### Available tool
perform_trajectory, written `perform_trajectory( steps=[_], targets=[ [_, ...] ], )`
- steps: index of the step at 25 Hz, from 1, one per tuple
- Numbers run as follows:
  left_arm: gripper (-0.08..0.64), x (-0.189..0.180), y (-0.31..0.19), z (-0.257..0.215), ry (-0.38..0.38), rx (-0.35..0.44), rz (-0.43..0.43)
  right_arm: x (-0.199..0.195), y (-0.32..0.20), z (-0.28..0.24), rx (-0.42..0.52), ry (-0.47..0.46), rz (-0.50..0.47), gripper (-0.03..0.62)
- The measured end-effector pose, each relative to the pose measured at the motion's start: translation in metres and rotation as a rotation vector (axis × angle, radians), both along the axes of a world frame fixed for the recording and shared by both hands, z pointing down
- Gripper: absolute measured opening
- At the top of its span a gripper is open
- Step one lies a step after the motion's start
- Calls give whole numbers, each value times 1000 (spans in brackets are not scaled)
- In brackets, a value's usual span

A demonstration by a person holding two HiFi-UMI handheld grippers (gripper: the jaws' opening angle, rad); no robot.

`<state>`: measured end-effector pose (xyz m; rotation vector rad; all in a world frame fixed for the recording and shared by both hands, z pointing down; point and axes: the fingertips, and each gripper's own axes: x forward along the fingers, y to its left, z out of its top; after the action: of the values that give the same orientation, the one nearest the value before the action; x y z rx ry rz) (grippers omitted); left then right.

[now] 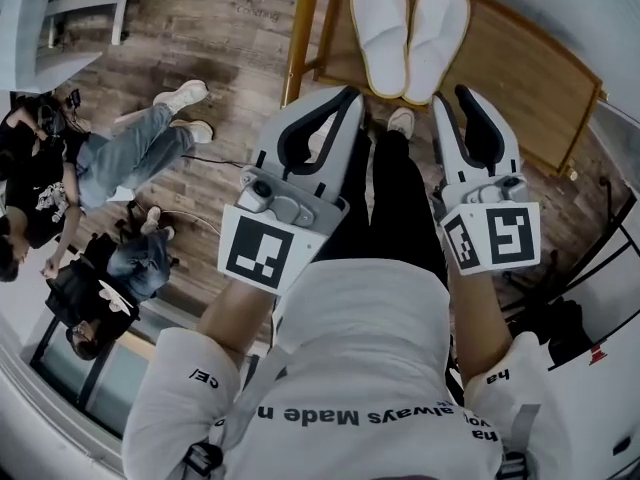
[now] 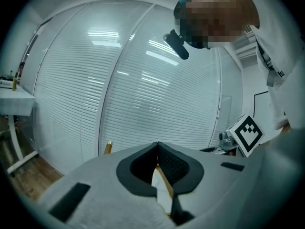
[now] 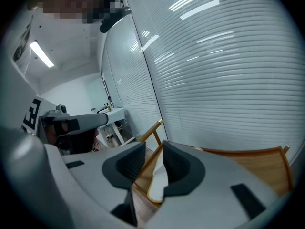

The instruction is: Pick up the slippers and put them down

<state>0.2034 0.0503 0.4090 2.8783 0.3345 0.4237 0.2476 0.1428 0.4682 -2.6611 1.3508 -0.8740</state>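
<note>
Two white slippers, one (image 1: 380,28) beside the other (image 1: 435,38), lie side by side on a low wooden platform (image 1: 520,68) ahead of me. My left gripper (image 1: 352,92) hangs just short of them, level with the left slipper. Its tips (image 2: 157,146) touch with nothing between them, and a bit of white slipper (image 2: 161,189) shows below through the hollow behind the tips. My right gripper (image 1: 452,96) hangs short of the right slipper. Its jaws (image 3: 155,149) stand apart, with a slipper (image 3: 159,180) visible beyond the gap and not touched.
My own shoe (image 1: 400,120) stands at the platform's near edge. People sit on the floor at the left (image 1: 100,158) and lower left (image 1: 120,268). A yellow post (image 1: 303,18) borders the platform. A glass wall with blinds (image 2: 143,80) rises behind, and a white desk (image 3: 112,114) stands further off.
</note>
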Motion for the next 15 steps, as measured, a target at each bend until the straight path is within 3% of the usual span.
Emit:
perform_trajectory(
  steps=[15],
  targets=[
    [11, 10, 9, 100, -61, -34, -23, 13, -11, 126, -62, -119, 70, 131]
  ],
)
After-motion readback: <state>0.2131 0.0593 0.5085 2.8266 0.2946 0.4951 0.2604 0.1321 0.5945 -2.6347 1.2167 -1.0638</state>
